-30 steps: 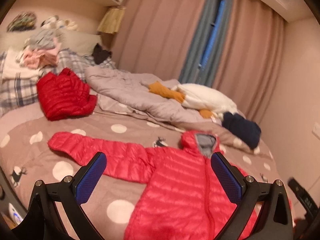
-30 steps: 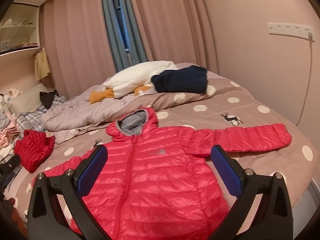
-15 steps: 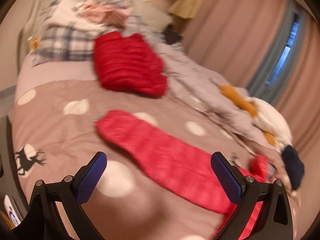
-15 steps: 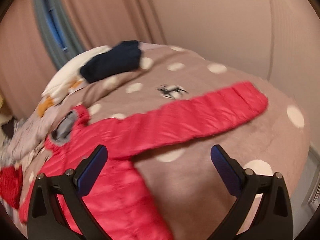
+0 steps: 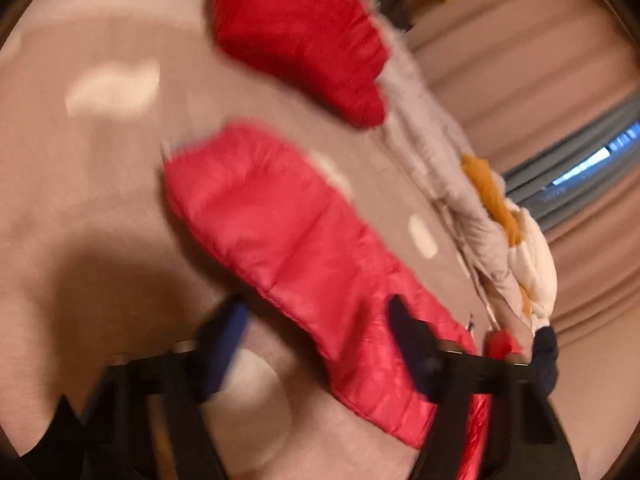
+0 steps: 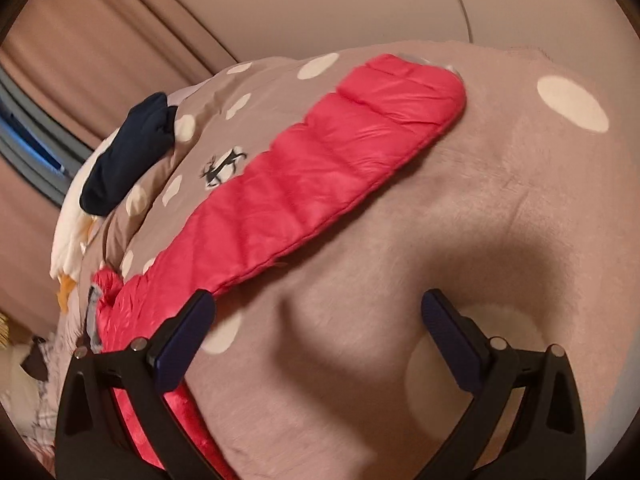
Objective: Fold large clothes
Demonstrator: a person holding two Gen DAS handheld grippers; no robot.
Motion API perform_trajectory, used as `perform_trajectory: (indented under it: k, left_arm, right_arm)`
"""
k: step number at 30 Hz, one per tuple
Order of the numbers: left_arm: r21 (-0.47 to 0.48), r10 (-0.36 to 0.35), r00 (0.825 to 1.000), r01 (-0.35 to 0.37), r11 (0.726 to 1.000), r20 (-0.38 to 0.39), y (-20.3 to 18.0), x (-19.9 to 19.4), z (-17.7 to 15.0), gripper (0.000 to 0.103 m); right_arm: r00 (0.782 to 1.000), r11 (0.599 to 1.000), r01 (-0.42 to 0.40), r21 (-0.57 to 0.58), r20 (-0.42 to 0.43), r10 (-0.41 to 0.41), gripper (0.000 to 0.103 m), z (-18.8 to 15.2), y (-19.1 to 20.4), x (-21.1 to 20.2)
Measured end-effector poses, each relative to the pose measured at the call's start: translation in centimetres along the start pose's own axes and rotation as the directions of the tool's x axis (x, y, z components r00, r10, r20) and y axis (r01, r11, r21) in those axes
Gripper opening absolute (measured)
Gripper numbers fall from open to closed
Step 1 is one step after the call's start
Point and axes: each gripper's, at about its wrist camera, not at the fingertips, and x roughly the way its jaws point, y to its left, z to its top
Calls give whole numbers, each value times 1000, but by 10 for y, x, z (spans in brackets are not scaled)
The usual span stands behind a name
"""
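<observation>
A pink-red hooded puffer jacket lies flat on the bed with both sleeves spread out. Its left sleeve (image 5: 288,240) fills the blurred left wrist view; my left gripper (image 5: 316,320) is open and empty, just above the sleeve with the sleeve running between its fingers. Its right sleeve (image 6: 320,184) runs diagonally in the right wrist view; my right gripper (image 6: 316,312) is open and empty, low over the bedspread beside the sleeve's lower edge, its left finger (image 6: 188,336) over the jacket near the armpit.
A brown bedspread with white dots and deer (image 6: 500,208) covers the bed. A folded darker red jacket (image 5: 304,32) lies beyond the left sleeve. A grey quilt (image 5: 440,152), a white-and-orange plush (image 5: 520,240) and a navy garment (image 6: 128,160) lie further back. The wall and curtains stand behind.
Both grippers have swung outward and dropped close to the bed, the left toward the left sleeve, the right toward the right sleeve. Both stay open. The jacket has not moved.
</observation>
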Motion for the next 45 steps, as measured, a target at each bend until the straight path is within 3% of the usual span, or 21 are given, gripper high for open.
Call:
perform_trajectory:
  k: [1, 3, 5, 8, 11, 13, 15, 16, 17, 19, 22, 27, 31, 33, 39, 40, 41, 42, 43, 45]
  left_arm:
    - [-14, 4, 1000, -3, 1000, 19, 1, 3, 2, 50]
    - [-23, 49, 998, -48, 999, 49, 0, 4, 4, 28]
    - [-24, 76, 994, -75, 997, 73, -1, 4, 3, 22]
    - [24, 149, 981, -153, 988, 122, -12, -3, -5, 18]
    - [126, 241, 949, -269, 955, 201, -24, -18, -12, 17]
    - [165, 256, 945, -291, 943, 206, -25, -20, -13, 16]
    - [173, 250, 949, -283, 943, 191, -19, -17, -11, 16]
    - [171, 247, 951, -279, 945, 183, -14, -15, -11, 16]
    - [168, 244, 953, -274, 947, 180, -12, -15, -11, 16]
    - [153, 239, 954, -268, 951, 184, -9, -18, -10, 16]
    - [147, 258, 945, -289, 946, 201, -11, -26, -12, 16]
    - [161, 288, 927, -330, 930, 239, -17, -40, -19, 16]
    - [163, 307, 915, -355, 921, 260, -13, -56, -26, 16]
    - [141, 309, 918, -350, 926, 248, -8, -62, -28, 16]
    - [106, 326, 920, -355, 929, 219, -1, -54, -29, 15]
    - [103, 325, 919, -354, 929, 224, -1, -54, -29, 15]
    - [107, 327, 917, -357, 928, 229, -1, -51, -29, 16]
    - [119, 336, 915, -368, 922, 224, -3, -48, -27, 16]
    - [135, 344, 913, -378, 916, 218, -4, -46, -27, 16]
    - [169, 340, 912, -381, 909, 230, -7, -46, -26, 15]
  right_arm:
    - [1000, 1000, -18, 13, 6, 18, 103, 2, -1, 2]
    - [998, 998, -54, 44, 38, 53, 103, 4, -5, 1]
    - [993, 992, -99, 77, 71, 93, 103, 5, -8, 2]
    - [986, 985, -144, 94, 103, 134, 103, 10, -8, 8]
    - [966, 962, -244, 120, 116, 231, 100, 19, -7, 15]
    - [958, 950, -278, 142, 118, 263, 94, 21, -10, 19]
    - [959, 952, -271, 140, 122, 255, 66, 21, -11, 23]
    - [964, 955, -256, 148, 106, 242, 29, 21, -13, 27]
    - [972, 958, -234, 165, 78, 224, 14, 20, -17, 33]
    - [968, 941, -252, 225, 79, 240, 9, 16, -30, 37]
    - [965, 935, -254, 247, 123, 230, 10, 18, -33, 19]
    - [972, 982, -156, 103, 195, 134, 9, 21, -22, -16]
    - [969, 995, -98, 1, 228, 95, 9, 15, -15, -35]
    - [972, 997, -81, 1, 222, 79, 9, 13, -18, -36]
    - [970, 980, -177, 91, 185, 158, 15, 14, -31, -33]
    - [968, 970, -204, 133, 175, 180, 24, 13, -35, -31]
    - [957, 939, -272, 209, 162, 241, 47, 14, -44, -22]
    - [948, 916, -311, 255, 157, 278, 56, 14, -47, -15]
    - [941, 882, -335, 331, 151, 301, 54, 14, -55, -4]
    - [951, 870, -307, 386, 145, 272, 34, 15, -62, 7]
